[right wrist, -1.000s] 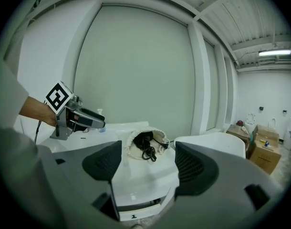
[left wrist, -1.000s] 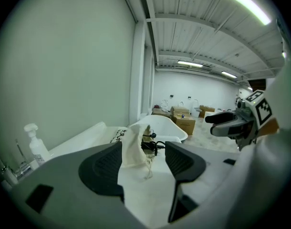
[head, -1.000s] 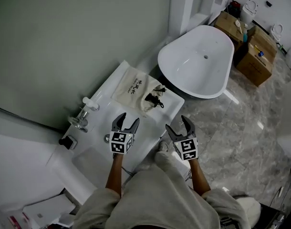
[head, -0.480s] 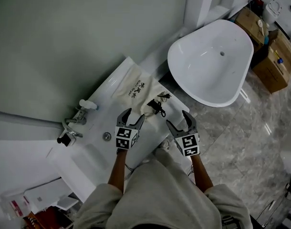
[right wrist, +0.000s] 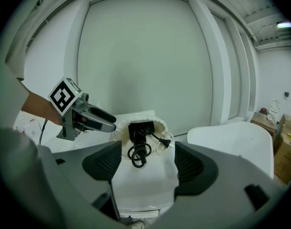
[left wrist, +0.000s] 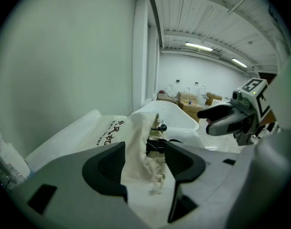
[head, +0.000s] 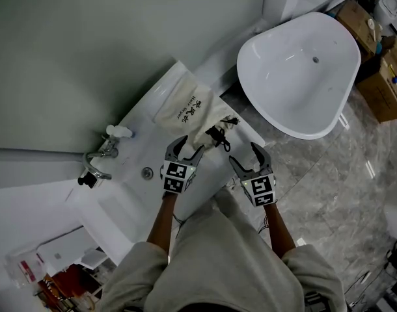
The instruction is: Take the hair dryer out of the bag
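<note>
A cream cloth bag [head: 189, 112] with black print lies on the white counter [head: 130, 203]. Its open mouth faces me. The black hair dryer [head: 216, 135] and its coiled cord poke out of that mouth. My left gripper [head: 187, 145] is open, its jaws either side of the bag's gathered edge [left wrist: 145, 147], not closed on it. My right gripper [head: 245, 156] is open just off the counter's near edge, a little short of the mouth. In the right gripper view the hair dryer [right wrist: 138, 130] and cord loop [right wrist: 137, 155] sit centred between its jaws.
A chrome faucet [head: 97, 161] and a sink drain [head: 146, 172] are at the counter's left. A white bathtub [head: 302, 70] stands on the marble floor to the right, with cardboard boxes [head: 381, 90] beyond it. A wall runs behind the counter.
Both grippers have moved forward toward the bag. The left one has come from the sink area to the bag's mouth. Both stayed open.
</note>
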{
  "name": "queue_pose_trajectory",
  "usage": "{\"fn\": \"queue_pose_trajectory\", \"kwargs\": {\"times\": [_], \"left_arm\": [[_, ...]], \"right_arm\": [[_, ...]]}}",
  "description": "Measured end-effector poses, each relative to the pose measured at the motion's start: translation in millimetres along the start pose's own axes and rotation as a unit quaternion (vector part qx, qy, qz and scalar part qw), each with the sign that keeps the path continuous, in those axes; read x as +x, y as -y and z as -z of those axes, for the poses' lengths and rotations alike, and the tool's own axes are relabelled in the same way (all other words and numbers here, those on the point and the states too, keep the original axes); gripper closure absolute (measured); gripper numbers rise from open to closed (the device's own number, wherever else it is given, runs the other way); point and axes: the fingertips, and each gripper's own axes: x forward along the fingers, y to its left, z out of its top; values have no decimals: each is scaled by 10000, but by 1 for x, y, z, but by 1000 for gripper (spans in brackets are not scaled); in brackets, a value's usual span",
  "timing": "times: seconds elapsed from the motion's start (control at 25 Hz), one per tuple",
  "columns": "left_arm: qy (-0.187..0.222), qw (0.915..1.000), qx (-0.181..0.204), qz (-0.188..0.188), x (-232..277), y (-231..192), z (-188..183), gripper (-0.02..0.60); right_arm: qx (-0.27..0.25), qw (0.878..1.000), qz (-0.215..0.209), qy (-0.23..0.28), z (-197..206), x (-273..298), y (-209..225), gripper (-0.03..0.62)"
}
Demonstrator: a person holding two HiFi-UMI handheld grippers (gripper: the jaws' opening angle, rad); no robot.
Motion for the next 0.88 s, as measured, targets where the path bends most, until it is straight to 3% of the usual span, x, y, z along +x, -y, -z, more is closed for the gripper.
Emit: {"fn": "queue_pose_trajectory", "kwargs": {"times": [0.36, 0.52, 0.88], "left_arm": [[-32, 9999, 61, 123, 26, -9, 6, 394], [139, 9996, 90, 224, 28, -13, 3, 497], [548, 9974, -56, 461, 18, -21, -5, 537]], "right_arm": [[-39, 9997, -5, -238, 12, 9, -11, 258], [-60, 9993, 94, -350, 15, 15, -17, 258], [-151, 9983, 178, -537, 13, 27, -39, 258]]}}
